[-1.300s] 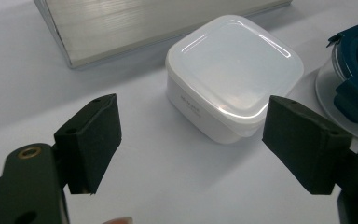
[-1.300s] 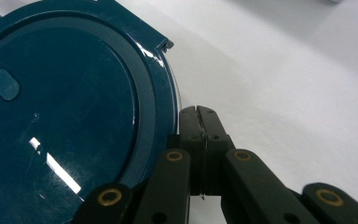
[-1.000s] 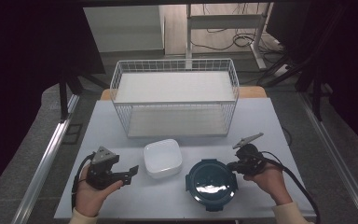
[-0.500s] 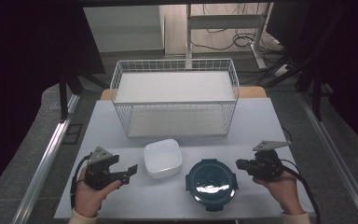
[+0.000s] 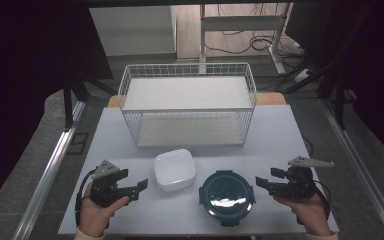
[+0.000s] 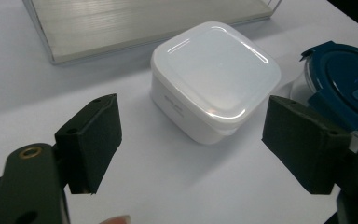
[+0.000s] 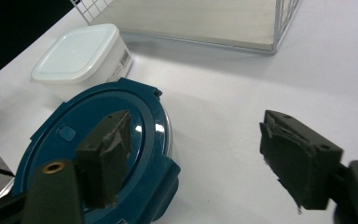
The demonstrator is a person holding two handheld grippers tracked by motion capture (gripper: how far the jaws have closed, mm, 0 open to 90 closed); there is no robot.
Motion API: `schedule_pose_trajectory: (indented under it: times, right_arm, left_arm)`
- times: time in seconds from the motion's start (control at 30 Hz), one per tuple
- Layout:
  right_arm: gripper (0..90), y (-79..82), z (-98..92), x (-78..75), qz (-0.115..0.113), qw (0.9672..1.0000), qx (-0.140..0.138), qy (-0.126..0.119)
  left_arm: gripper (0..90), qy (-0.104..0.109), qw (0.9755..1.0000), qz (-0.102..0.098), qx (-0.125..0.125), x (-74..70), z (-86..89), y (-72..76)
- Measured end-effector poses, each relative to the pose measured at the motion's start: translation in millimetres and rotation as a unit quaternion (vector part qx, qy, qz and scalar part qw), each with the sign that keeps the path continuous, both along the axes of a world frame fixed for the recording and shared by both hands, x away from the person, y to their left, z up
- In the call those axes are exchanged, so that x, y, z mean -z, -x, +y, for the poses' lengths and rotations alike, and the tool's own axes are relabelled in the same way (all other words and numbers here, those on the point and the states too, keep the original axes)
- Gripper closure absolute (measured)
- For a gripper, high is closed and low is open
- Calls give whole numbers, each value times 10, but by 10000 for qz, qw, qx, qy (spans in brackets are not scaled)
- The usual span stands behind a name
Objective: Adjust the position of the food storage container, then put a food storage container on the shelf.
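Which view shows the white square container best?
The left gripper view: the white square container sits close and whole, lid and side wall clear. The high view shows it small from above; the right gripper view catches it at the upper left.

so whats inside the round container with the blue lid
Cannot tell. The blue lid sits closed on the round container, covering its contents. A sliver of clear wall shows under the rim, too small to reveal anything inside.

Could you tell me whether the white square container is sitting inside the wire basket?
No, the white square container sits on the table in front of the wire basket.
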State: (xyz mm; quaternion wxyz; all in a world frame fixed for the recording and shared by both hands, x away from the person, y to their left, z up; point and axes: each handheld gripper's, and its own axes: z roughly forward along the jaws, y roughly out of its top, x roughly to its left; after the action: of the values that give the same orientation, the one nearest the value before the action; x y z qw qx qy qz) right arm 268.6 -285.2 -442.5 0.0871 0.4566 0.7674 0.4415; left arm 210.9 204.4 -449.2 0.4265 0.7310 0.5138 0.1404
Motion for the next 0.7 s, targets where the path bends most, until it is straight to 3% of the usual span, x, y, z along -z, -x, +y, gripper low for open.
schedule_pose_trajectory:
  times: [0.13,0.23,0.47,0.7]
  right_arm:
    - [227,-47,11,31,8,10000,-83,31]
    - [227,-94,-1,52,74,9999,-70,-81]
    - [211,-140,30,50,105,9998,-174,-3]
    - [194,-170,93,93,253,9994,-225,-6]
  left_arm:
    - [193,-31,10000,63,-5,34,-21,38]
    - [193,8,9999,109,-49,51,-14,50]
    - [189,-9,9999,109,-69,58,-48,111]
    - [211,461,9985,275,-95,77,-34,97]
